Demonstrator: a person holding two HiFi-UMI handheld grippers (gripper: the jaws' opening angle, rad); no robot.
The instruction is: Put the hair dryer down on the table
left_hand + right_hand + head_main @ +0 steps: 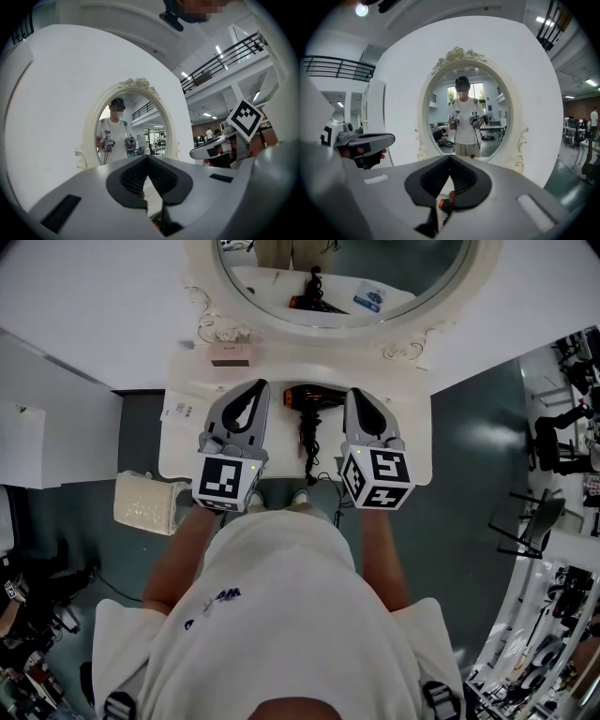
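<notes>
The black hair dryer [314, 399], orange at its nozzle end, lies on the white dressing table [412, 442], with its cord [307, 442] trailing toward the front edge. My left gripper [255, 390] hovers just left of it and my right gripper [358, 395] just right of it. Both point at the mirror, level with each other. Neither touches the dryer. In the left gripper view the jaw tips [148, 158] meet with nothing between them. The right gripper [450, 157] is shut the same way, and an orange bit of the dryer [444, 205] shows below its jaws.
An oval mirror [342, 277] in an ornate white frame stands at the back of the table. A small pink box [230, 355] and a printed card [178, 409] lie at the table's left. A pale cushioned stool [145, 502] sits on the floor, left of the person.
</notes>
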